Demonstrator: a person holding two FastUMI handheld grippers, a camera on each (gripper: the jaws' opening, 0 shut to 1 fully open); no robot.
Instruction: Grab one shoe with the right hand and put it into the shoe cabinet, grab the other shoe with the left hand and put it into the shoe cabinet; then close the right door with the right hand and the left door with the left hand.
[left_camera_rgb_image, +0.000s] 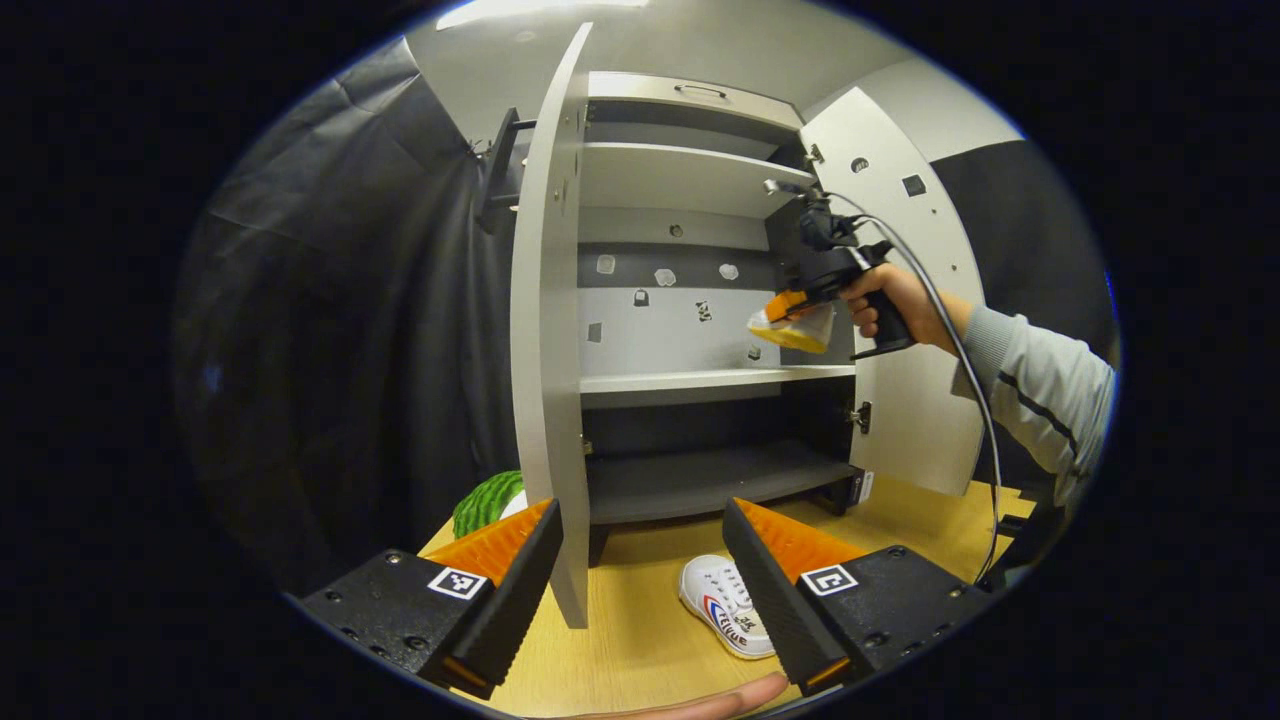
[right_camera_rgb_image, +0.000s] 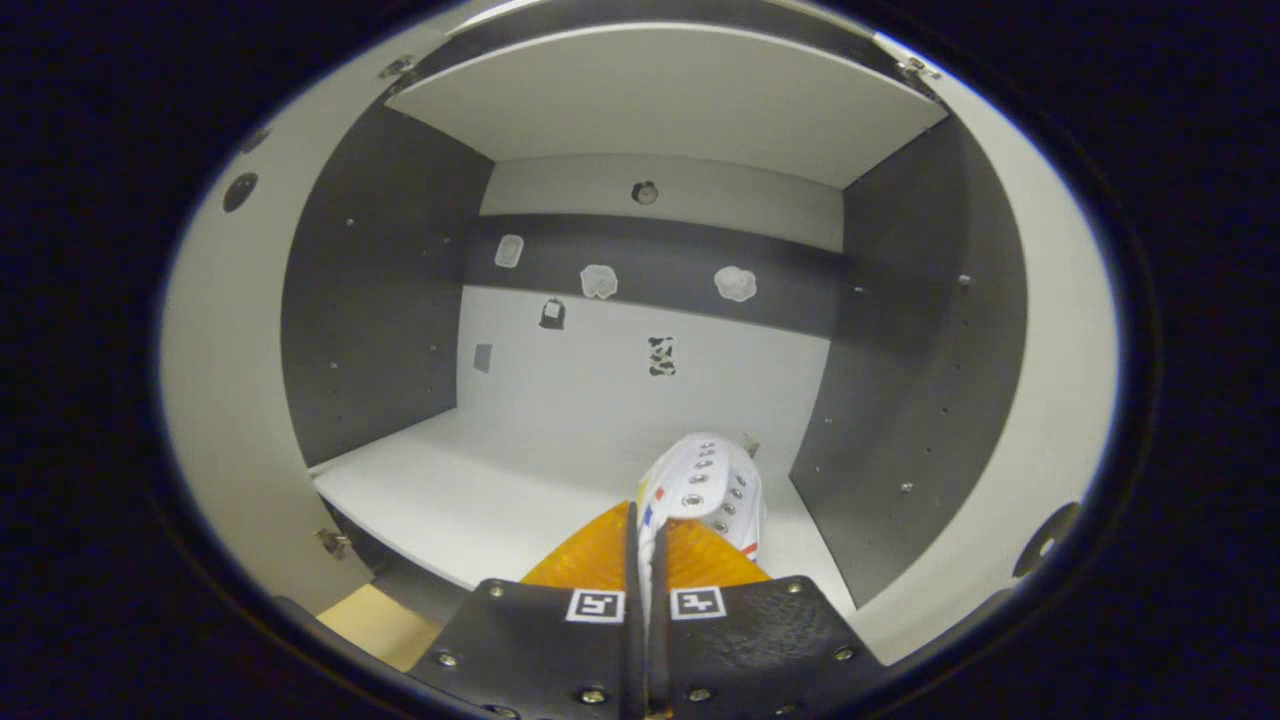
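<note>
1. Jaws of the left gripper (left_camera_rgb_image: 640, 590) stand wide apart with nothing between them, low over the wooden table (left_camera_rgb_image: 640, 640).
2. Between those spread fingers, a white shoe (left_camera_rgb_image: 725, 606) lies on the table in front of the cabinet, laces up, touching neither finger.
3. Just beside the left finger, the edge of the open left door (left_camera_rgb_image: 545, 330) rises upright; a green striped ball (left_camera_rgb_image: 487, 503) sits on the table behind it.
4. Jaws of the right gripper (right_camera_rgb_image: 643, 560) are pressed nearly together on the thin upper of the second shoe (right_camera_rgb_image: 705, 490), whose toe points into the cabinet above the white middle shelf (right_camera_rgb_image: 470, 500).
5. From the left gripper view, a person's hand (left_camera_rgb_image: 885, 300) in a grey sleeve holds that gripper at the middle compartment, the shoe hanging sole-down above the shelf.
6. Farther off, the shoe cabinet (left_camera_rgb_image: 690, 250) stands with both doors swung out; the right door (left_camera_rgb_image: 900, 300) is behind the hand.
</note>
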